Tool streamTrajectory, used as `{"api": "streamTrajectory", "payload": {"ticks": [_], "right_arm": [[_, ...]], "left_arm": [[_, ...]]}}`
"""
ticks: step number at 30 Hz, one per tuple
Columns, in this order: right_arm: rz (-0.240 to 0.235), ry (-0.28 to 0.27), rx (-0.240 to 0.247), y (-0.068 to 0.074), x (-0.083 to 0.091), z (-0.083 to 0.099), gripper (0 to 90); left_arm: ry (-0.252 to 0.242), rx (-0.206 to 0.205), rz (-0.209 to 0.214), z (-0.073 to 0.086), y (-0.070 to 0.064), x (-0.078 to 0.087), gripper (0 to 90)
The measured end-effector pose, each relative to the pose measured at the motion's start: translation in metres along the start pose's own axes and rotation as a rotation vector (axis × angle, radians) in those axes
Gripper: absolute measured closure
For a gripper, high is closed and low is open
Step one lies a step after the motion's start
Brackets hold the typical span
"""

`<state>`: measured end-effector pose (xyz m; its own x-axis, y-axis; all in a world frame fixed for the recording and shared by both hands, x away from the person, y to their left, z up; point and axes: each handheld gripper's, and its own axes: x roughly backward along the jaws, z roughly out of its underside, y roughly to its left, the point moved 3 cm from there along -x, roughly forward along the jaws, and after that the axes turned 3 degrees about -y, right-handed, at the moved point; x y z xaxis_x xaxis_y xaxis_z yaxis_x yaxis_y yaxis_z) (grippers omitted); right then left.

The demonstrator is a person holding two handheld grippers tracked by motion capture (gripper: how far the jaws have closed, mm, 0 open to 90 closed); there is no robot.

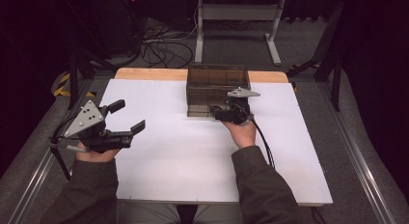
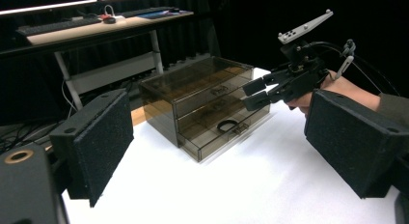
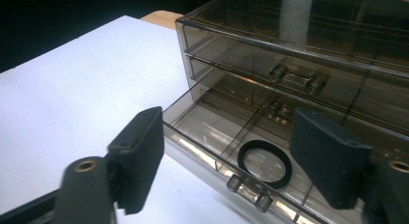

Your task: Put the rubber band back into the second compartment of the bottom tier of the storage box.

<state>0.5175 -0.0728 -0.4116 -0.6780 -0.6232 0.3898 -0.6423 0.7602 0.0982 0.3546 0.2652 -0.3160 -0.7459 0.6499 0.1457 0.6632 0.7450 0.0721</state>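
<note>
While the left gripper point(image 1: 126, 117) waits open and well apart, the right gripper point(image 3: 226, 159) hangs with jaws spread just before the bottom drawer point(image 3: 212, 154), pulled out of the drawer box point(image 1: 217, 89); its handle point(image 3: 248, 192) and a black ring point(image 3: 264, 163) lie straight ahead.

A smoky see-through drawer box point(image 1: 218, 89) stands upright at the far middle of the white worktop point(image 1: 159, 151). Its bottom drawer point(image 3: 226, 156) is pulled partly out, and a black ring point(image 3: 265, 163) lies flat inside it, close behind the drawer's front handle point(image 3: 248, 191)
</note>
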Motion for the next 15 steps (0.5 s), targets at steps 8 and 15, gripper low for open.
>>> {"api": "streamTrajectory", "payload": {"ticks": [8, 15], "right_arm": [[-0.038, -0.013, 0.002, 0.011, 0.011, -0.003, 15.8], [-0.052, -0.041, 0.017, 0.019, 0.022, -0.007, 11.8]], "left_arm": [[0.002, -0.002, -0.001, 0.001, 0.001, 0.000, 10.7], [0.004, -0.006, -0.001, 0.001, 0.000, 0.000, 10.7]]}}
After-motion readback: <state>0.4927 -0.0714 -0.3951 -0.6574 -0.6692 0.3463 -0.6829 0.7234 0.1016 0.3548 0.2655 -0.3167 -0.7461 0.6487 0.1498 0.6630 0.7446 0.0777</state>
